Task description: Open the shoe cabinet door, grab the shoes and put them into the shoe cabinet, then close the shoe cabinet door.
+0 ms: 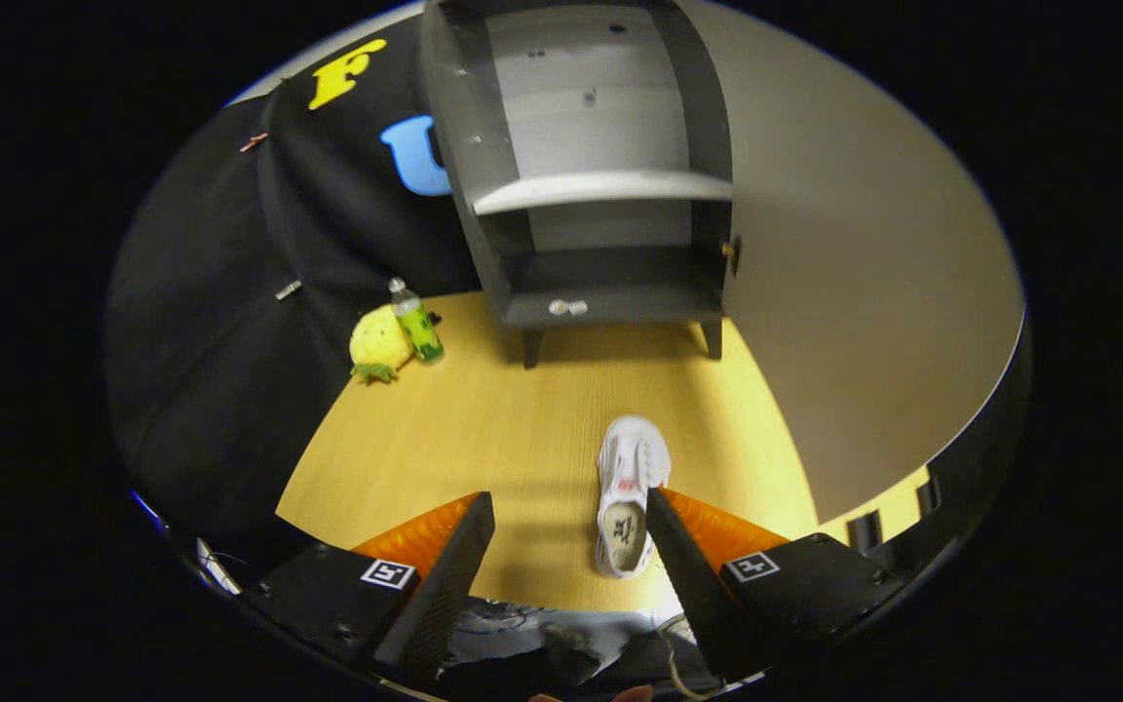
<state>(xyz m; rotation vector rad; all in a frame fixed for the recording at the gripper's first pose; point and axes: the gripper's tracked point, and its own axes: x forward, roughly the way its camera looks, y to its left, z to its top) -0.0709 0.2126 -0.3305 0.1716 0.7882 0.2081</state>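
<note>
We held the gripper [569, 526] wide open and empty above the floor [484, 429], its right finger beside the white shoe [628, 492], which lay short of the cabinet [600, 166], whose door [854, 292] already stood open to receive it.

shoe [626, 497]: its heel side sits behind the tool's right finger [683, 565], partly hidden.
cabinet [591, 166]: top cut off at the edge of the view; lower compartment too dark to read.
door [854, 292]: far edge runs out of view.
bottle [415, 322]: label too small to tell.
tool [569, 541]: fingers spread wide, bases cut off below.
</note>
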